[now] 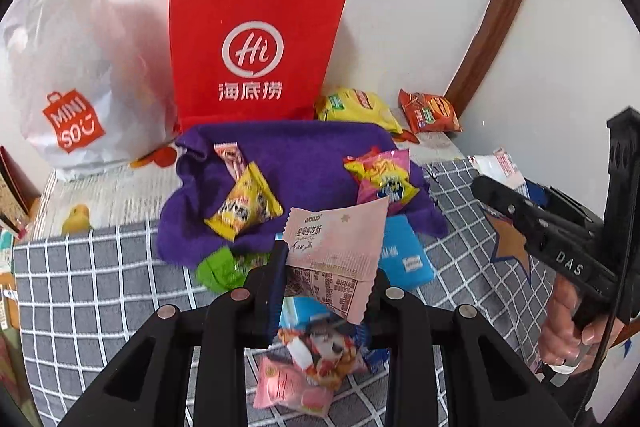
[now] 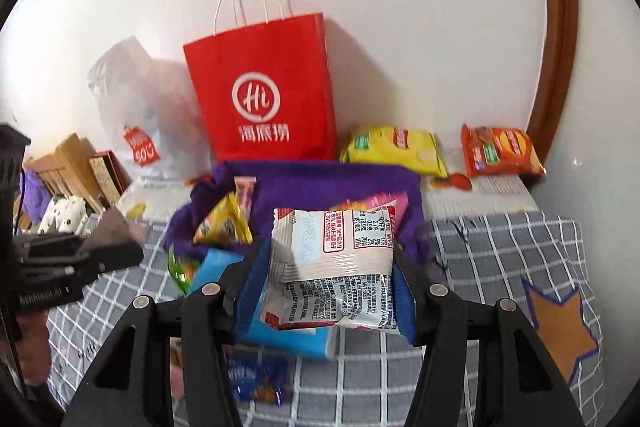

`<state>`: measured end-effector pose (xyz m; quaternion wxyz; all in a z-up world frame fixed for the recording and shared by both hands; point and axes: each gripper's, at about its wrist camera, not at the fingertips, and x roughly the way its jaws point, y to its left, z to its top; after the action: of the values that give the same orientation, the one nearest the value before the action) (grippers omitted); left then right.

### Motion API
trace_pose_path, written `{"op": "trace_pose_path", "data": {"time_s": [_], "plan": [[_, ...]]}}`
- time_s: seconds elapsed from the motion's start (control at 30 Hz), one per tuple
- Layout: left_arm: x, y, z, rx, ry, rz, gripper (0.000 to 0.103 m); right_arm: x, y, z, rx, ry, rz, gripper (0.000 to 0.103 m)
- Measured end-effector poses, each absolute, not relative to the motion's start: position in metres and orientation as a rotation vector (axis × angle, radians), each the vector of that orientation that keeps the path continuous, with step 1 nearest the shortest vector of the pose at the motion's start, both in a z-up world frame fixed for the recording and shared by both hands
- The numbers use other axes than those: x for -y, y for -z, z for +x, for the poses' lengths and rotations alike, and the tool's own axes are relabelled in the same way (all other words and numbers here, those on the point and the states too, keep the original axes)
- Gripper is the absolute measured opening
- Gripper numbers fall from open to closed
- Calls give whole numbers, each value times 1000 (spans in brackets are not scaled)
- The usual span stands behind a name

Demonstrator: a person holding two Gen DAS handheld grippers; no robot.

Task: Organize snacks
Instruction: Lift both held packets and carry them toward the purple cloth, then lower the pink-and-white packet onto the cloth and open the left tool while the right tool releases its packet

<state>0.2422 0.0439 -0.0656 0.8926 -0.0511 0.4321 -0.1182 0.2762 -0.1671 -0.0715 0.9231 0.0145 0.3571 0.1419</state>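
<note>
My left gripper (image 1: 326,279) is shut on a pink snack packet (image 1: 336,251), held up in front of a purple felt bag (image 1: 304,155). Lying on the purple bag are a yellow packet (image 1: 244,207) and a pink-and-yellow packet (image 1: 382,177). My right gripper (image 2: 330,279) is shut on a white packet with red print (image 2: 332,267), also raised before the purple bag (image 2: 320,183). Below the grippers more packets lie on the checked cloth: a blue one (image 1: 404,255), a green one (image 1: 218,267), and a pink one (image 1: 292,383). The right gripper's body (image 1: 552,239) shows in the left wrist view with a hand on its grip.
A red paper bag (image 1: 256,47) stands against the wall, a white plastic bag (image 1: 76,83) to its left. Yellow (image 2: 394,147) and orange (image 2: 500,149) chip bags lie at the back right. The grey checked cloth (image 2: 480,247) has a brown star patch (image 2: 560,327). Boxes (image 2: 72,163) crowd the left side.
</note>
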Motion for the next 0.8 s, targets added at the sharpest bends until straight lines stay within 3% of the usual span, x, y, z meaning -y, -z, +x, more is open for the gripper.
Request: {"op": "trace_pose_path", "data": {"time_s": [0.8], "plan": [[-48,54,332,-875,214,-103,27,136,54,375,-726,-313,29,56]]}}
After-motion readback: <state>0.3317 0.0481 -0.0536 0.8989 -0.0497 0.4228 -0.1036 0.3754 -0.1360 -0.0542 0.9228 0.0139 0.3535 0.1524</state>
